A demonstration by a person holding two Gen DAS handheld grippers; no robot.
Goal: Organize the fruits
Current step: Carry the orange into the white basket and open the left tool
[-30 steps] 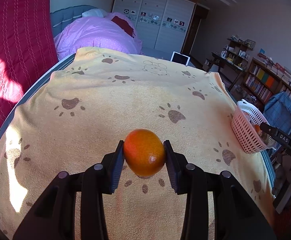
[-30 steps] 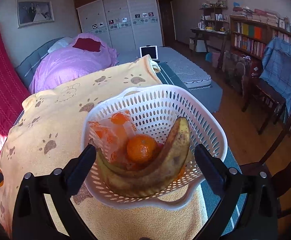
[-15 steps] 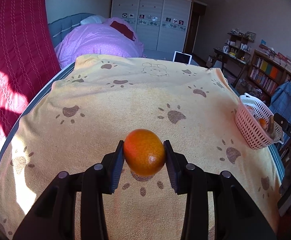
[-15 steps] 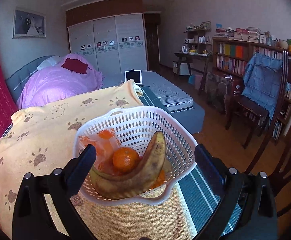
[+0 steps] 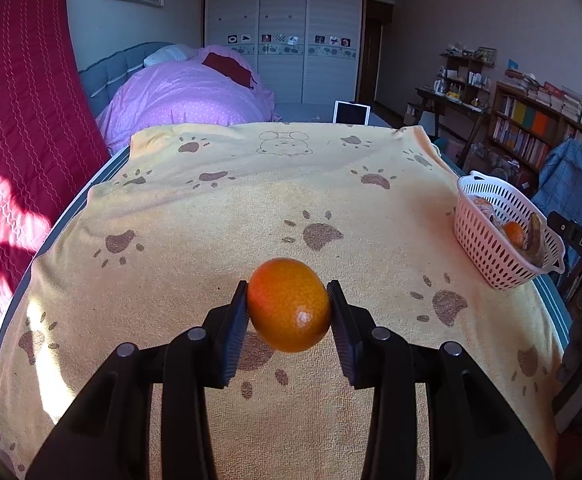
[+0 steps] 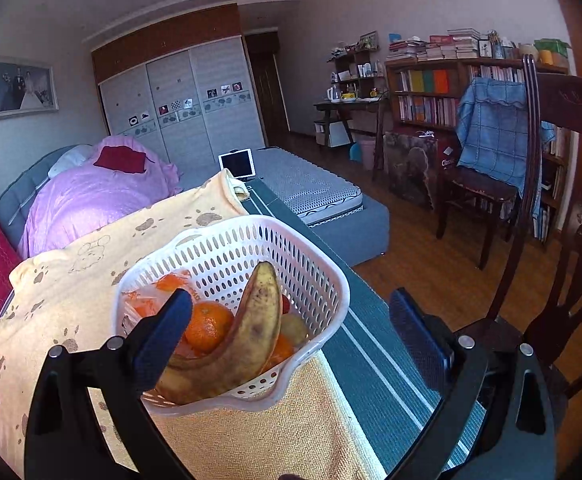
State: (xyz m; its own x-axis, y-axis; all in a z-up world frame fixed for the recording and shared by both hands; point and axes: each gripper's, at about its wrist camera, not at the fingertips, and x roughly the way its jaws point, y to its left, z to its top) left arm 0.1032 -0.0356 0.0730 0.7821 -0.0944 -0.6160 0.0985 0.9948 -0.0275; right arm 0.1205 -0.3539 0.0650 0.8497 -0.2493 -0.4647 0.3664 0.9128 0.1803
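Your left gripper (image 5: 289, 306) clamps the orange (image 5: 289, 304) mid-carry; next, swing right to the basket (image 5: 487, 248), while your right gripper (image 6: 291, 320) gapes empty.

left gripper (image 5: 289, 306) clamped, right gripper (image 6: 291, 320) spread wide

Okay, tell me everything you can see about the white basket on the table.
The white basket is perforated plastic with oval slots, a wavy rounded rim and a small lip handle. It stands upright near the edge of the yellow paw-print towel. Inside lie a spotted banana, an orange, an orange-printed packet and other partly hidden fruit. The open right gripper hangs near it without gripping.
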